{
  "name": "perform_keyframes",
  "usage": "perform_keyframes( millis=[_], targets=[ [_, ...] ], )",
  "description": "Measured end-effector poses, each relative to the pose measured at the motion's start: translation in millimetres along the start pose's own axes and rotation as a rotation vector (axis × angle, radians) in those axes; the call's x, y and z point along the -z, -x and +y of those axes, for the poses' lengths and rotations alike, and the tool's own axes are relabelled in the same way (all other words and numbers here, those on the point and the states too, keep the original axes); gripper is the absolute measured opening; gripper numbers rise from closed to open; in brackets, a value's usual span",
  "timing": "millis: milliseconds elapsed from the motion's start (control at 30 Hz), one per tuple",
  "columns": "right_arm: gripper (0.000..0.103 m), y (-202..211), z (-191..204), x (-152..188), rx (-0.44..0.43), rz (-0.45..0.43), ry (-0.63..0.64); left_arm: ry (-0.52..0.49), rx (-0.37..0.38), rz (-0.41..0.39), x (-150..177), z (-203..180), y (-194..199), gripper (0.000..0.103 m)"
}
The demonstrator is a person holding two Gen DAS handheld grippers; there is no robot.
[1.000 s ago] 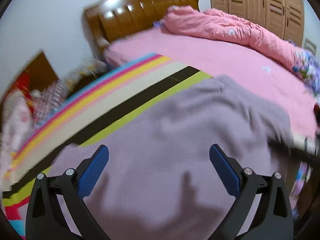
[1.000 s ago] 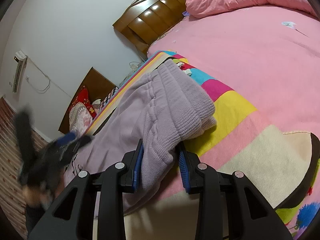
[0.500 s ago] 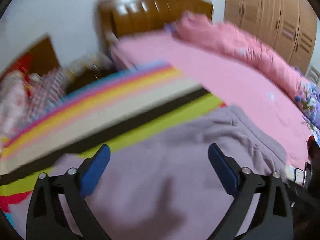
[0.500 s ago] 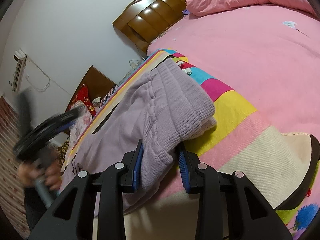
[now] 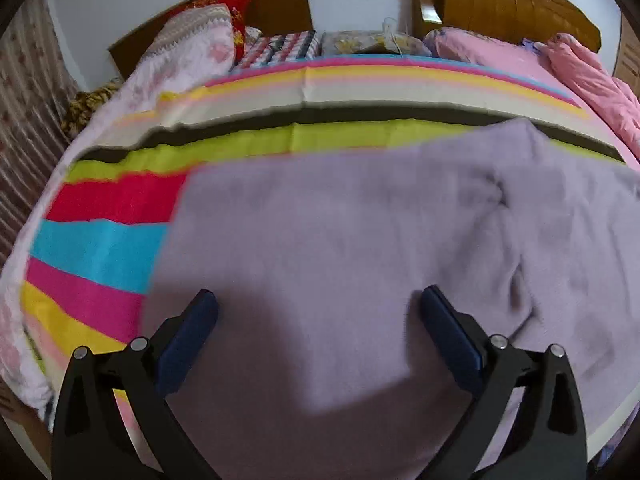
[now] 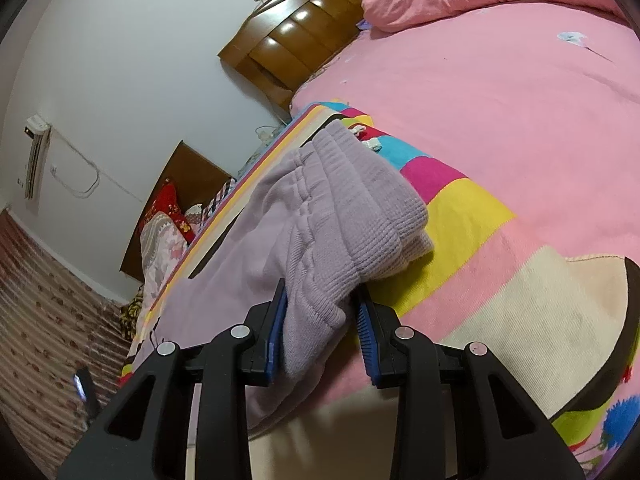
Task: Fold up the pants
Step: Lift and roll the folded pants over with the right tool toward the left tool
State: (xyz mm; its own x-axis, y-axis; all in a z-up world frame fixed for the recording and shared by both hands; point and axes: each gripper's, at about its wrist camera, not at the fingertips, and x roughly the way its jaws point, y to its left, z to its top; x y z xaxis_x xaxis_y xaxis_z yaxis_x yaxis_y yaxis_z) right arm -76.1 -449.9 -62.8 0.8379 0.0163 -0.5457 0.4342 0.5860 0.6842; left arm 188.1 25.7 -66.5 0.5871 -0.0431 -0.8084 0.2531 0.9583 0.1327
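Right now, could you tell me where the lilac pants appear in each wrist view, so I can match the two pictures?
Left wrist view: the lilac pants fill the centre and right, spread flat beneath the open left gripper.
Right wrist view: the pants run from centre to lower left, their ribbed waistband clamped in the right gripper.
Shared landmark: the striped blanket under the pants.

Lilac knit pants (image 6: 344, 216) spread flat across striped blanket (image 6: 472, 216) along bed's near edge; ribbed waistband bunched, hanging over edge.
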Motion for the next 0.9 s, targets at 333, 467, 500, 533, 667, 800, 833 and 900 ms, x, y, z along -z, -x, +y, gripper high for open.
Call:
perform_keyframes(
  millis=[333,467,500,533,667,800,833,900],
  targets=[
    [0.025,25.6,150.1,-4.6,0.01,-0.158,0.366,0.125,0.114,-0.161,14.7,45.3,36.4,0.101],
    [0.025,12.1,262.4,30.0,-0.067,-0.178,0.639,0.289,0.164,-0.256,14.7,101.4,68.3,0.101],
    [0.025,1.6,300.2,51.5,-0.098,-0.166,0.74,0.324,0.175,-0.271,16.5,114.9,74.4,0.101],
    [0.025,-5.3,323.6,68.3,-0.117,-0.159,0.81,0.367,0.179,-0.29,23.5,128.8,84.5,0.101],
    [0.024,-47.2,397.2,164.6,-0.164,-0.087,1.115,0.472,0.193,-0.316,46.3,169.2,103.5,0.101],
    [0.024,-112.4,409.9,285.6,-0.189,0.161,1.39,0.516,0.28,-0.286,67.3,192.6,103.2,0.101],
    [0.024,-122.2,405.5,301.0,-0.174,0.196,1.422,0.534,0.33,-0.267,72.7,195.3,98.1,0.101],
    [0.025,-128.0,392.5,323.2,-0.15,0.153,1.476,0.542,0.381,-0.255,78.6,195.3,93.4,0.101]
  ],
)
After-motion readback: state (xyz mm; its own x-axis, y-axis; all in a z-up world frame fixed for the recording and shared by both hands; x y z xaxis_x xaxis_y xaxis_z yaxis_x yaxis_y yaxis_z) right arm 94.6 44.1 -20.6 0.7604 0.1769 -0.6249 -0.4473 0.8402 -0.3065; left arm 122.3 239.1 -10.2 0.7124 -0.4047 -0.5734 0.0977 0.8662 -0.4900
